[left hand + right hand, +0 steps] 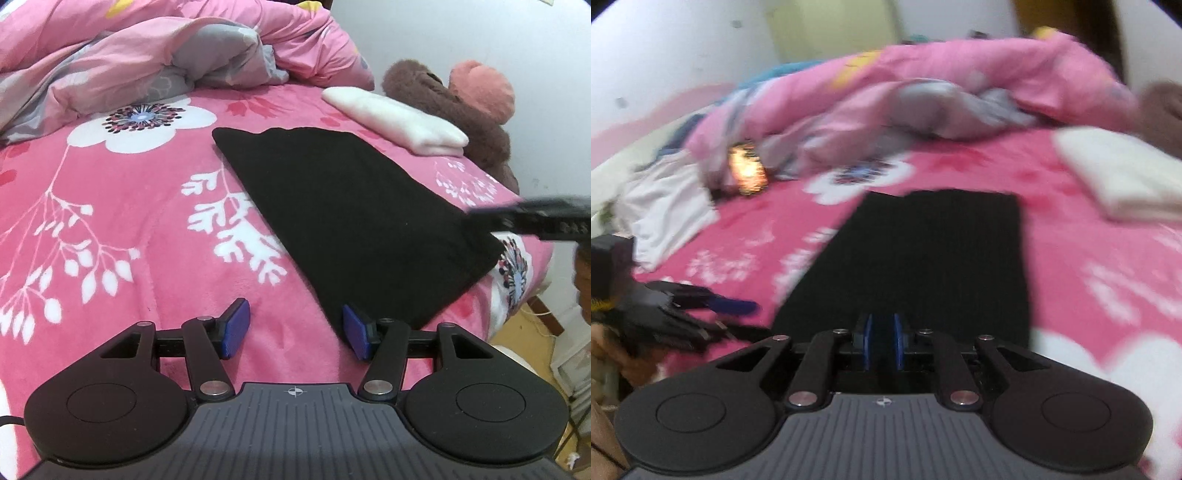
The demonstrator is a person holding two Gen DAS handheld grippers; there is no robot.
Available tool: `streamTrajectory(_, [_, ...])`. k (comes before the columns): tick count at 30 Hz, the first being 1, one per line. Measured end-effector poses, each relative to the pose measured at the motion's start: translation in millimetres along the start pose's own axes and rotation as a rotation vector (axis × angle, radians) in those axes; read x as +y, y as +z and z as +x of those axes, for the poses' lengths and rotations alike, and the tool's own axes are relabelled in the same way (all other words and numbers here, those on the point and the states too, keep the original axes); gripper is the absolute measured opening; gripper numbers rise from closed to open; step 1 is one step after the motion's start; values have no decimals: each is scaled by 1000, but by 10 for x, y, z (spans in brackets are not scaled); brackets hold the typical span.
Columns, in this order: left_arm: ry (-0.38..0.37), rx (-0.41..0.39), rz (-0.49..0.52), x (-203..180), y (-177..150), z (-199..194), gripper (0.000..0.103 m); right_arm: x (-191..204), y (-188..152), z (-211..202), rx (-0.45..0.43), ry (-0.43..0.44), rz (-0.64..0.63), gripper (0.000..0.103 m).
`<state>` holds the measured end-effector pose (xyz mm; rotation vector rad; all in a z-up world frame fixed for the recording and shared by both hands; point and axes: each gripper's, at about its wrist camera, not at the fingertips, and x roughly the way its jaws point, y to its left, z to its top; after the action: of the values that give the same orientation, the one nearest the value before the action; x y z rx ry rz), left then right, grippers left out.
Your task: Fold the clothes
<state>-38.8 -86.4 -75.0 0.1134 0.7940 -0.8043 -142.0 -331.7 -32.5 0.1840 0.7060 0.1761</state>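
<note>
A black garment [351, 218] lies folded flat on the pink flowered bedspread [129, 206]. My left gripper [295, 332] is open, its blue pads [236, 328] just off the garment's near corner with nothing between them. Blurred, my right gripper [517, 218] comes in from the right and meets the garment's right edge. In the right wrist view the black garment [942, 258] stretches away from my right gripper [882, 341], whose pads stand close together with dark cloth between them. My left gripper [701, 310] shows at the left there.
A folded white cloth [395, 122] lies behind the black garment, beside a brown and pink plush toy [461, 92]. A rumpled pink and grey duvet [147, 55] fills the back of the bed. Loose white clothing [665, 210] lies far left. The bed's edge drops off at right.
</note>
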Motion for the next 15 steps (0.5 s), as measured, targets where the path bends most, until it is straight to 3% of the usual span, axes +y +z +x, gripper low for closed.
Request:
streamTrajectory(2, [-3, 0, 2, 4, -9, -11, 56, 112, 69, 94, 4, 20, -43, 13])
streamTrajectory(5, [-19, -4, -6, 48, -32, -42, 56, 57, -75, 223, 86, 2, -60, 12])
streamTrajectory(9, [-32, -23, -6, 83, -49, -127, 56, 85, -138, -93, 113, -16, -53, 13])
streamTrajectory(11, [-48, -49, -16, 87, -30, -188, 56, 122, -120, -171, 105, -21, -52, 13])
streamTrajectory(15, [-52, -38, 19, -21, -75, -150, 59, 271, -7, -27, 67, 57, -63, 13])
